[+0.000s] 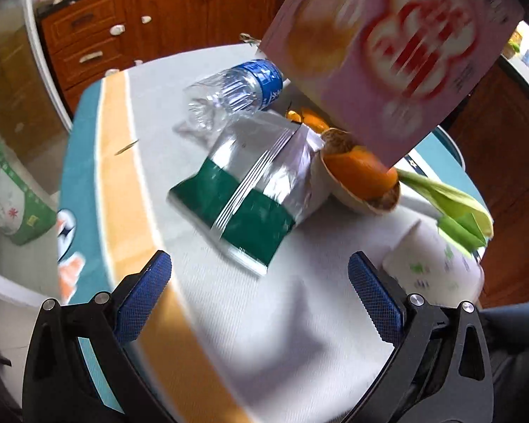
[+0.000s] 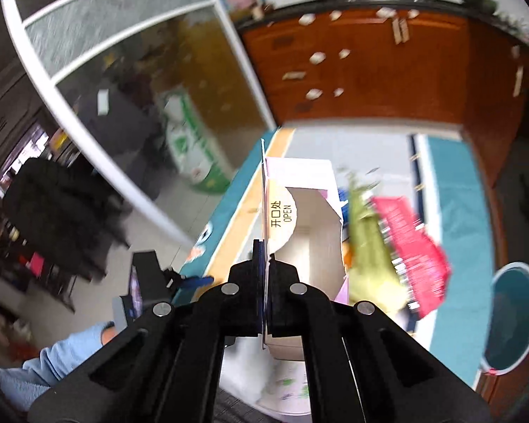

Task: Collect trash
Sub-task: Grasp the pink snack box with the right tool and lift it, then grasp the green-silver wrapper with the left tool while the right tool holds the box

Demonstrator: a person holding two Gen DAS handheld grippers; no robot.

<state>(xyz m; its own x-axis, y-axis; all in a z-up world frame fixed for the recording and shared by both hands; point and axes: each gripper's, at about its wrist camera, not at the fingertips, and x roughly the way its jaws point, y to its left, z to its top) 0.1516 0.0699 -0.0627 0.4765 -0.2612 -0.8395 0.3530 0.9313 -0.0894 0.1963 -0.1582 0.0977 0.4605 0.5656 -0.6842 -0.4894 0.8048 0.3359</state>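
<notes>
Holding the pink carton (image 2: 301,211) by one thin flap, my right tongs (image 2: 266,264) are clamped together on it at centre frame. In the left view it hangs upper right, above the desk (image 1: 299,299). My left tongs (image 1: 259,282) stand apart, empty, below the green-and-silver wrapper (image 1: 243,194).

Bright, even daylight in both views, soft shadows cast on the table (image 1: 201,317), glare seen on the foil bag (image 1: 264,162), motion blur smearing the pink box (image 1: 388,53) and cabinets (image 2: 370,70), edges bowed by fisheye distortion, corners vignetted black.
</notes>
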